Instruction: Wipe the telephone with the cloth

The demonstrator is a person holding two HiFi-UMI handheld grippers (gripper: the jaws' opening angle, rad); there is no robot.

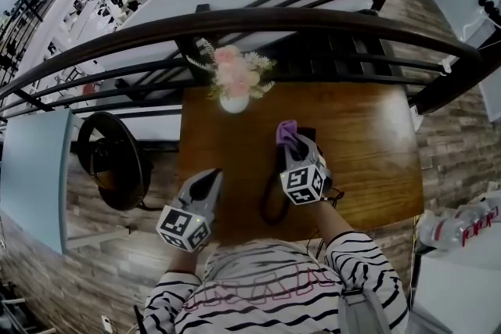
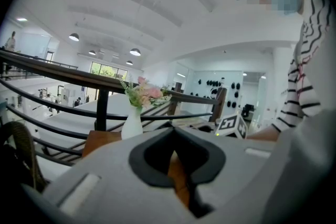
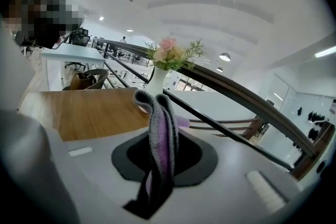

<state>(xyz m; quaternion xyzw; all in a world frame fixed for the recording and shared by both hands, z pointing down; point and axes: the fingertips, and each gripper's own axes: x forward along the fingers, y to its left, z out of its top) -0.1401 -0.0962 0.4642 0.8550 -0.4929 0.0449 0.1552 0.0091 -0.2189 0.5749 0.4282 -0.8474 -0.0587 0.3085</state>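
My right gripper [image 1: 290, 140] is shut on a folded purple cloth [image 1: 286, 131], which sticks out past its tips over the middle of the wooden table [image 1: 368, 145]. In the right gripper view the cloth [image 3: 160, 134] stands pinched upright between the jaws. A black telephone [image 1: 308, 134] lies under that gripper, mostly hidden; its black cord [image 1: 268, 203] loops toward the table's front edge. My left gripper [image 1: 213, 176] hovers at the front left of the table, shut on nothing, its jaws meeting at a point [image 2: 173, 131].
A white vase of pink flowers [image 1: 233, 102] stands at the table's back edge, just in front of a dark curved railing [image 1: 313, 23]. A round black chair [image 1: 113, 160] sits left of the table. Water bottles [image 1: 462, 227] lie to the right.
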